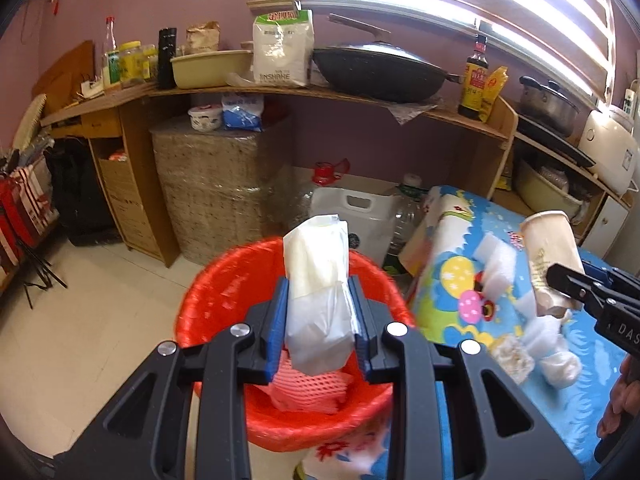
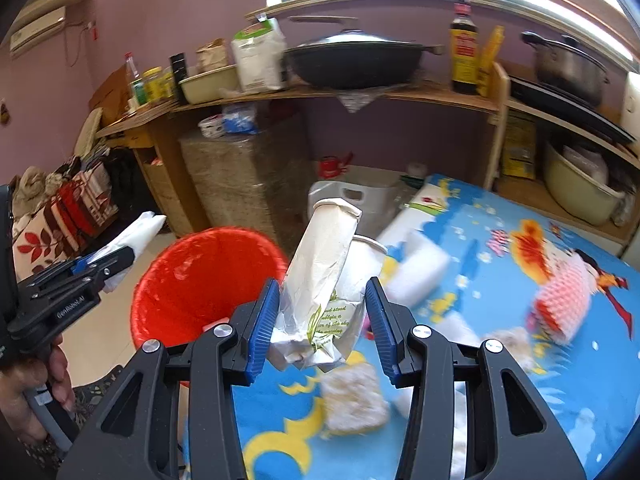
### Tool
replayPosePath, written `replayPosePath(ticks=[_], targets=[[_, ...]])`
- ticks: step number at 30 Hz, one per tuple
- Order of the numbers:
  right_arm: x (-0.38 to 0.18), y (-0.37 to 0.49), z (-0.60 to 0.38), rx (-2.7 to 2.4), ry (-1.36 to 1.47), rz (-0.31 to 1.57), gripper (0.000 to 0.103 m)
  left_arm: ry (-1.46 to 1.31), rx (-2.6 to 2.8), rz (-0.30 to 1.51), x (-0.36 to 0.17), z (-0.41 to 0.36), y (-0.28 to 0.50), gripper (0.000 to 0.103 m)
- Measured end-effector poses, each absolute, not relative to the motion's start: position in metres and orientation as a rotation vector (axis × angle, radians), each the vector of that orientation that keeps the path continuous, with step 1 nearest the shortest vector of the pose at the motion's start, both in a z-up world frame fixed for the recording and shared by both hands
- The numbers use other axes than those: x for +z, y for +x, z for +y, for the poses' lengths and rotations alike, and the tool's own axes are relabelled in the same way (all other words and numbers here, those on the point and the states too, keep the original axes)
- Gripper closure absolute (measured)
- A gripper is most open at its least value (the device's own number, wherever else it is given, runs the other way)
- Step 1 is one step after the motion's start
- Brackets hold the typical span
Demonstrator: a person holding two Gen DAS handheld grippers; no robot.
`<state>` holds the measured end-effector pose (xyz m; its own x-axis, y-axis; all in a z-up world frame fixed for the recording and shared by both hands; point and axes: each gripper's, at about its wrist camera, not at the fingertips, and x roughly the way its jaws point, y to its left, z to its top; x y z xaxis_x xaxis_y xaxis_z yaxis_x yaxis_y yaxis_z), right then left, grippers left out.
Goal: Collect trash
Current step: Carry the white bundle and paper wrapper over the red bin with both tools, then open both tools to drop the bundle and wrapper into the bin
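Observation:
My left gripper [image 1: 320, 300] is shut on a white plastic wrapper [image 1: 316, 280] and holds it right over the red bin [image 1: 224, 280]; pink foam netting [image 1: 304, 388] lies inside the bin. In the right wrist view the left gripper [image 2: 120, 258] shows at the left with the wrapper [image 2: 134, 234] sticking out past its tip. My right gripper [image 2: 322, 312] is shut on crumpled paper cups [image 2: 320, 276] above the blue cartoon mat, just right of the red bin [image 2: 200, 280]. From the left wrist view the cups [image 1: 548, 256] and right gripper [image 1: 576, 284] appear at the right.
More scraps lie on the blue mat [image 2: 500, 280]: white foam blocks [image 2: 416, 268], a pink foam net [image 2: 560, 300], a pale crumbly block [image 2: 352, 400]. Behind the bin stand a wrapped wicker box [image 1: 216, 184], a white jug [image 1: 352, 216] and wooden shelves [image 1: 280, 90] with cookware.

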<state>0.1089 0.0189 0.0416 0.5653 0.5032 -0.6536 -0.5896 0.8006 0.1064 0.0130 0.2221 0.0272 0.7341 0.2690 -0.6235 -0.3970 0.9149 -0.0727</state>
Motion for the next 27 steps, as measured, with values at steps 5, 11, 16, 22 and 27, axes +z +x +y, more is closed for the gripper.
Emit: replayPosePath(ticks=[5, 11, 16, 22, 27], targets=[[0.04, 0.104, 0.056, 0.704, -0.165, 0.726, 0.059, -0.209, 0.393, 0.653, 0.024, 0.235, 0.009, 0.074], [0.035, 0.1, 0.098, 0.778, -0.197, 0.733, 0.059, -0.229, 0.424, 0.65, 0.023, 0.252, 0.002, 0.074], [0.032, 0.097, 0.124, 0.823, -0.221, 0.732, 0.059, -0.243, 0.438, 0.642, 0.025, 0.263, -0.002, 0.073], [0.031, 0.098, 0.144, 0.86, -0.235, 0.726, 0.057, -0.256, 0.454, 0.626, 0.028, 0.272, -0.005, 0.063], [0.03, 0.097, 0.148, 0.859, -0.245, 0.723, 0.046, -0.267, 0.459, 0.621, 0.03, 0.275, -0.006, 0.049]])
